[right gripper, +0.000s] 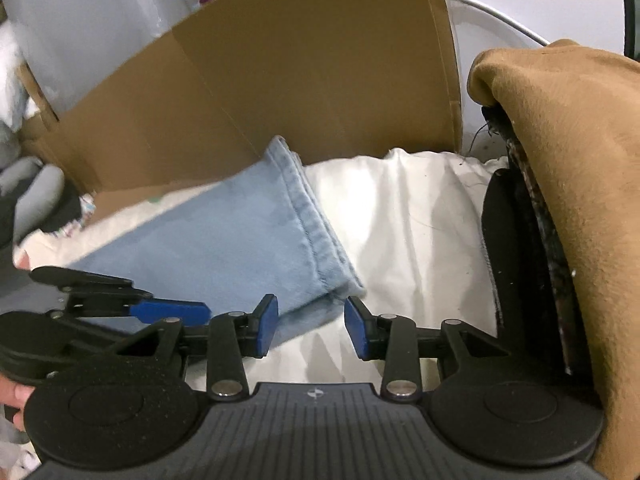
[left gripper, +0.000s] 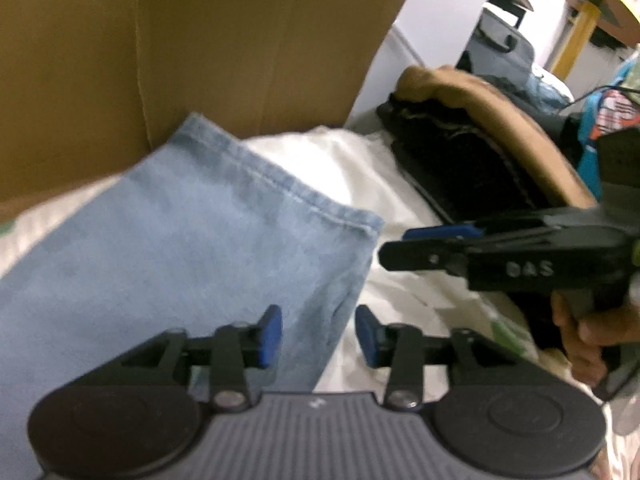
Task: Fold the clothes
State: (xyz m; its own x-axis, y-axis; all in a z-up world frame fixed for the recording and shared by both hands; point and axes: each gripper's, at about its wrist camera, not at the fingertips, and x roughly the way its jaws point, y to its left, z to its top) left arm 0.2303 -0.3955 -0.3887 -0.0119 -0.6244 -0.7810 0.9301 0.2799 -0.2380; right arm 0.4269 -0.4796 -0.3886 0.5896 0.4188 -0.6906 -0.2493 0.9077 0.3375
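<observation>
Left gripper (left gripper: pixel 319 334): blue pads spread, nothing pinched; the jeans' side edge shows in the gap, pads not pressing it. Right gripper (right gripper: pixel 311 328): pads spread too, the jeans' hem corner just ahead of the gap, not gripped.

Jeans (left gripper: pixel 192 240), light blue denim, lie flat on a white sheet (left gripper: pixel 372 168), stitched hem end toward the cardboard.

Surface: white sheet, rumpled, w/ a bit of green print nr the edge. Behind the jeans a big brown cardboard panel (right gripper: pixel 280 80) stands upright; can't tell if it's a box wall or a loose sheet. To the right of the jeans, a stack: tan cloth (right gripper: pixel 560 160) draped over dark garments (left gripper: pixel 460 160).

Left wrist view only: right gripper seen side-on, a hand (left gripper: pixel 584 340) on its grip; beyond the tan cloth, white wall, yellow-legged table (left gripper: pixel 580 20), cluttered fabrics. Right wrist view only: left gripper's blue pad poking in beside the jeans, grey soft item (right gripper: pixel 36 196) left of the cardboard, pale wall behind.
</observation>
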